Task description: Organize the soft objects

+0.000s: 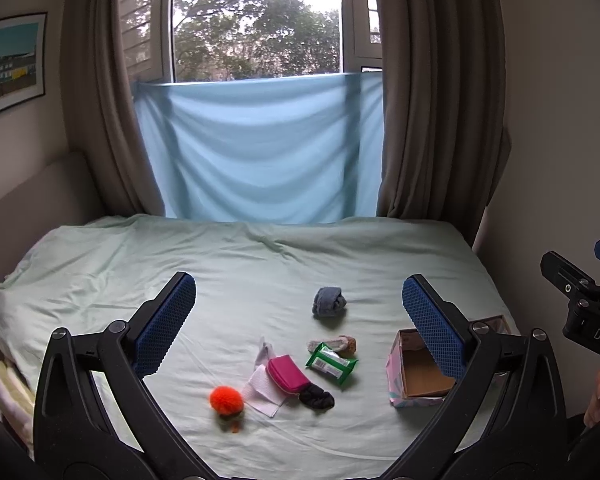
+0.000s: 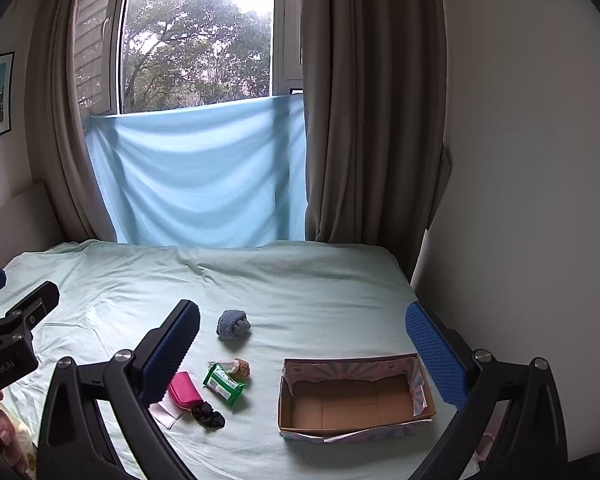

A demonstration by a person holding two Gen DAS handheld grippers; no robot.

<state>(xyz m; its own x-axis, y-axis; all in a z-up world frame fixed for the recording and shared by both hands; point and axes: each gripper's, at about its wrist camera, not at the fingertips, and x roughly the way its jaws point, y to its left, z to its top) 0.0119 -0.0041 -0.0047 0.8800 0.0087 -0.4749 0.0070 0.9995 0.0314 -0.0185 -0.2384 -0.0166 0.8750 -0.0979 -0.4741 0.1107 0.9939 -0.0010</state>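
On the pale green bed sheet lie a rolled blue-grey sock, an orange pompom, a pink pouch, a black scrunchie, a green wipes pack, a white cloth and a small plush slipper. An open cardboard box stands empty to their right. My left gripper and right gripper are both open and empty, held above the bed's near side.
A light blue cloth hangs below the window, with brown curtains at both sides. A wall borders the bed on the right, a headboard on the left. Folded linens lie at the left edge.
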